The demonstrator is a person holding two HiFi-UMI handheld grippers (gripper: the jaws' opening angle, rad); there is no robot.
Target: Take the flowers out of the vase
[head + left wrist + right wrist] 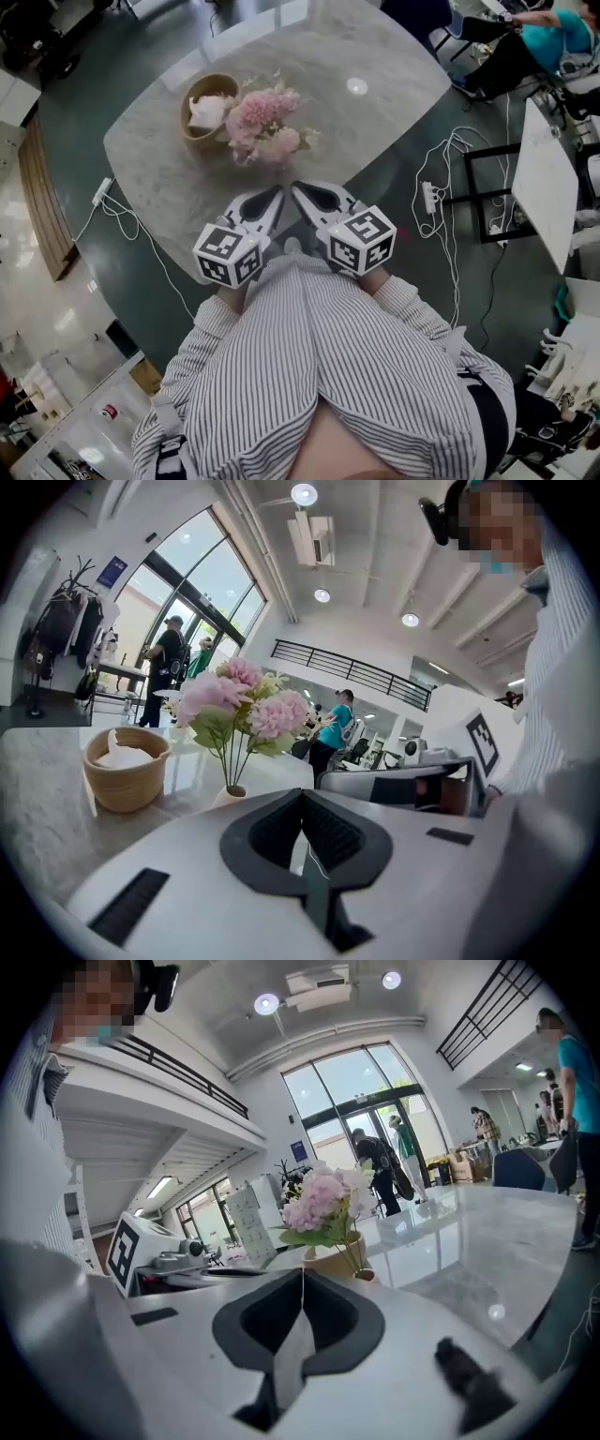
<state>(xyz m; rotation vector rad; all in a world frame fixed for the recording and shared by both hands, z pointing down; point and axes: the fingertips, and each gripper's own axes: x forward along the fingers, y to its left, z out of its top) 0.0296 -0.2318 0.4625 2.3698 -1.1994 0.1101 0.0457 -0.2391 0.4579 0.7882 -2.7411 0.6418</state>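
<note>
A bunch of pink flowers stands in a small pale vase near the middle of the marble table. In the left gripper view the flowers rise on green stems from the vase, just beyond the jaws. The right gripper view has the flowers straight ahead, also beyond the jaws. My left gripper and right gripper lie side by side at the table's near edge, tips toward the flowers and short of them. Both are shut with nothing between the jaws.
A woven basket holding something white sits just left of the flowers. Power strips with cables lie on the floor at the left and right. A white desk stands to the right. People stand in the background.
</note>
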